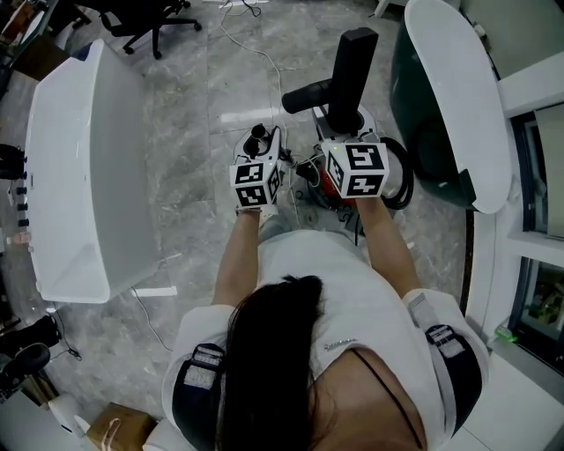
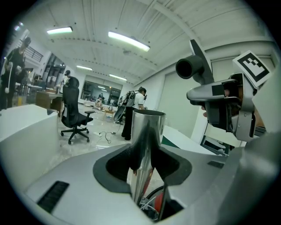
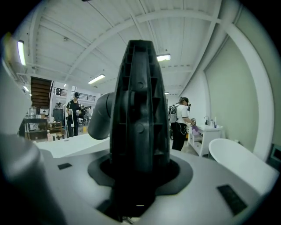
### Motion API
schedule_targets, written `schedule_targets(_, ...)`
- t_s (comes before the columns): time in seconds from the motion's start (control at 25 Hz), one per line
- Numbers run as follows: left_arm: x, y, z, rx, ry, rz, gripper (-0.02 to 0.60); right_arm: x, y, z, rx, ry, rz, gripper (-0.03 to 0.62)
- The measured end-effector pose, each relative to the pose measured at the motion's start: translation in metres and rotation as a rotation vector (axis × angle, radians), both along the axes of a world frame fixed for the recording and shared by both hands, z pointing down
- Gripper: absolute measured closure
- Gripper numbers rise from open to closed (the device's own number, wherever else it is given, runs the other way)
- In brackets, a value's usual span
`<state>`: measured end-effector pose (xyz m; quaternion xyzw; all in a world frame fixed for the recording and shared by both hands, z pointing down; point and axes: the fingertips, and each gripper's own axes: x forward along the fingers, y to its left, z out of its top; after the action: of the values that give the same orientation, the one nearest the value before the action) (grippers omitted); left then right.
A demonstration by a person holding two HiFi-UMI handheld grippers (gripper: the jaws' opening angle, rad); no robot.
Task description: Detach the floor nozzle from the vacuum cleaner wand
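The person stood over the marble-patterned floor (image 1: 185, 114) with both forearms stretched forward, side by side and close together, a marker cube showing on top of each gripper. The left gripper (image 1: 258, 151) pointed ahead and slightly down, its jaws closed on the shiny metal wand (image 2: 147, 132). The wand stood upright between the dark pads (image 2: 115, 163) with its open top end bare. From the head view, that end showed as a dark ring (image 1: 257, 134) just beyond the left cube.

The right gripper (image 1: 348, 132), just right of the left one, was clamped on the black floor nozzle (image 3: 139, 110), which rose upright out of its jaws and filled the middle of the right gripper view. The nozzle's round neck (image 1: 304, 97) stuck out to the left. In the left gripper view its open mouth (image 2: 185, 68) sat above and to the right of the wand's top, apart from it.

A white bathtub (image 1: 79, 176) lay to the left, another tub (image 1: 458, 97) to the right, and an office chair (image 1: 145, 22) stood on the far side
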<state>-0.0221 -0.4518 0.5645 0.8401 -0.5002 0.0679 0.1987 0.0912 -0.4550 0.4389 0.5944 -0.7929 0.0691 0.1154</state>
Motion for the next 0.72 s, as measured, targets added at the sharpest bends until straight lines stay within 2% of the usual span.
schedule_targets(0.16,-0.001,-0.002,0.000,0.010,0.002,-0.013,0.436,0.001,0.001,0.003,-0.007,-0.048,0.006,0.388)
schedule_targets(0.4,0.003,-0.002,0.001,-0.007,-0.001,-0.011,0.436,0.008,0.007,0.008,-0.019,-0.028,0.013,0.388)
schedule_targets(0.56,0.003,-0.002,-0.001,0.012,0.001,0.022,0.436,-0.002,0.008,0.012,-0.037,-0.032,-0.039,0.388)
schedule_targets(0.72,0.001,0.001,-0.007,0.023,0.009,0.022,0.400,-0.003,0.015,0.015,-0.038,-0.030,-0.049,0.390)
